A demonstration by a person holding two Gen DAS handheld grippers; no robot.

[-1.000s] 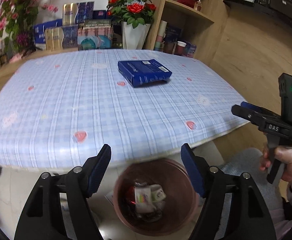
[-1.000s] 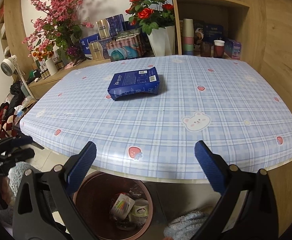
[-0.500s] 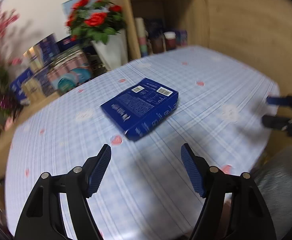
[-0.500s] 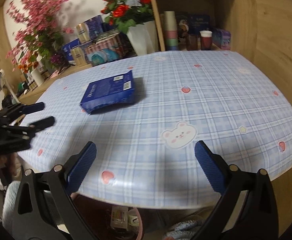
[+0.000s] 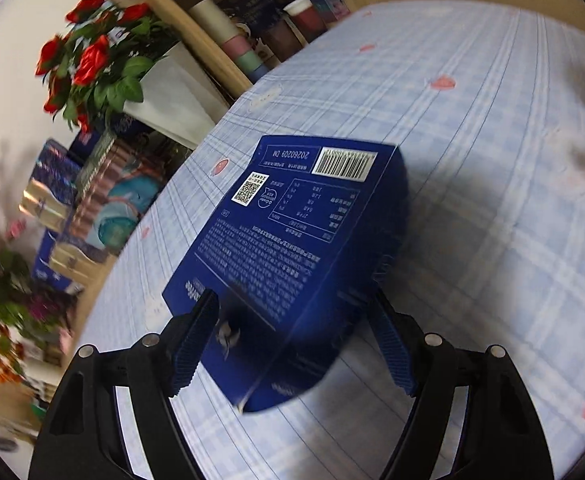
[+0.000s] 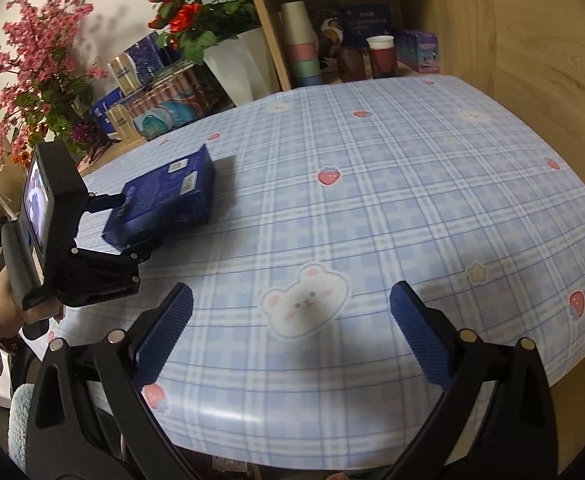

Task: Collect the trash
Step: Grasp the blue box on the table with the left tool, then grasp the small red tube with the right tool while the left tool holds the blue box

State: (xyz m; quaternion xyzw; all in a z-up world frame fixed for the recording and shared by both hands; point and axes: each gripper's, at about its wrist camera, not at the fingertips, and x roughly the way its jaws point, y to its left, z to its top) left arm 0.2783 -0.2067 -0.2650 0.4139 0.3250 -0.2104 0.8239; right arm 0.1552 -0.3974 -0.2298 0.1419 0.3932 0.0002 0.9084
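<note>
A flat dark blue carton [image 5: 292,240] with a barcode and QR code lies on the blue plaid tablecloth [image 5: 492,200]. My left gripper [image 5: 292,344] is open, its jaws on either side of the carton's near end, not closed on it. In the right wrist view the same carton [image 6: 168,196] sits at the left with the left gripper [image 6: 132,220] around its near end. My right gripper [image 6: 292,336] is open and empty above the table's front part, over a bear print.
A white vase of red roses [image 6: 236,60], stacked paper cups [image 6: 300,48], boxes and a wooden shelf [image 6: 372,52] stand behind the table. Pink flowers [image 6: 40,72] are at the far left. The wooden wall [image 6: 532,40] borders the right side.
My left gripper moved from above the bin up and forward over the table, and its jaws now straddle the blue carton. My right gripper advanced a little over the table.
</note>
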